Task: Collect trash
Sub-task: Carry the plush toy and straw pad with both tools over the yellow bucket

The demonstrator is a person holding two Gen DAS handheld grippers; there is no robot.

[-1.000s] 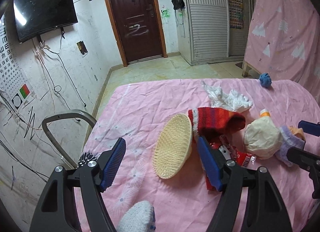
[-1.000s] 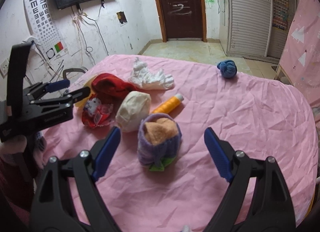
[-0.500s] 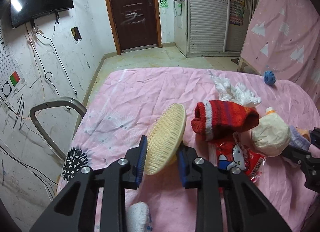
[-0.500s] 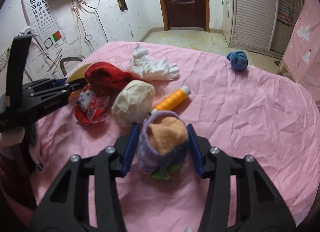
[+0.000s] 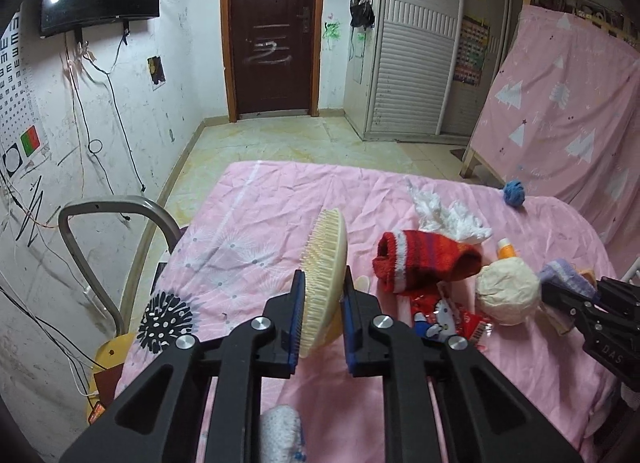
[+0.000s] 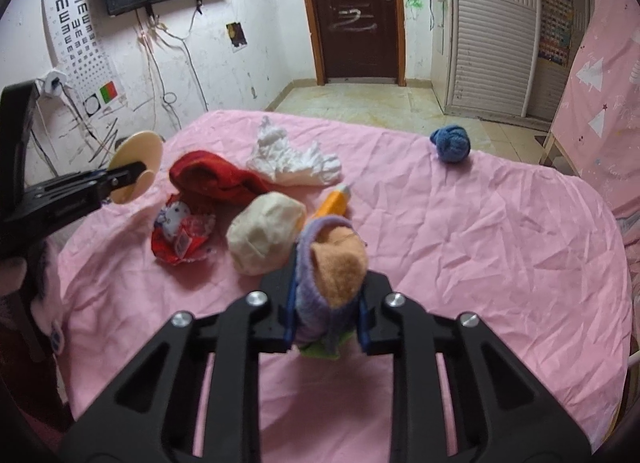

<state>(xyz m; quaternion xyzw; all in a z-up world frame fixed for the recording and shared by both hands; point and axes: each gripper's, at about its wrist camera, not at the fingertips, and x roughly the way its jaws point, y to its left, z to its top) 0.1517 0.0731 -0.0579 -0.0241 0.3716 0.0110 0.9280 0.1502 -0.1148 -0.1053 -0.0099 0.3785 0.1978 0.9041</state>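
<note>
My left gripper (image 5: pixel 322 323) is shut on a cream oval brush (image 5: pixel 325 275) and holds it on edge above the pink bed; it also shows in the right wrist view (image 6: pixel 136 167). My right gripper (image 6: pixel 326 315) is shut on a purple and orange sock bundle (image 6: pixel 332 271), lifted off the sheet. On the bed lie a red Hello Kitty wrapper (image 6: pixel 182 235), a cream ball (image 6: pixel 264 239), a red knitted sock (image 6: pixel 216 179), white crumpled tissue (image 6: pixel 292 159) and an orange tube (image 6: pixel 334 203).
A blue yarn ball (image 6: pixel 450 143) sits near the bed's far edge. A white knitted item (image 5: pixel 280 435) lies under my left gripper. A metal chair frame (image 5: pixel 108 215) stands left of the bed (image 5: pixel 256 219). A pink-draped board (image 5: pixel 568 103) leans at the right.
Both grippers went from open to shut: the left closed on the brush and lifted it on edge, the right closed on the sock bundle and raised it.
</note>
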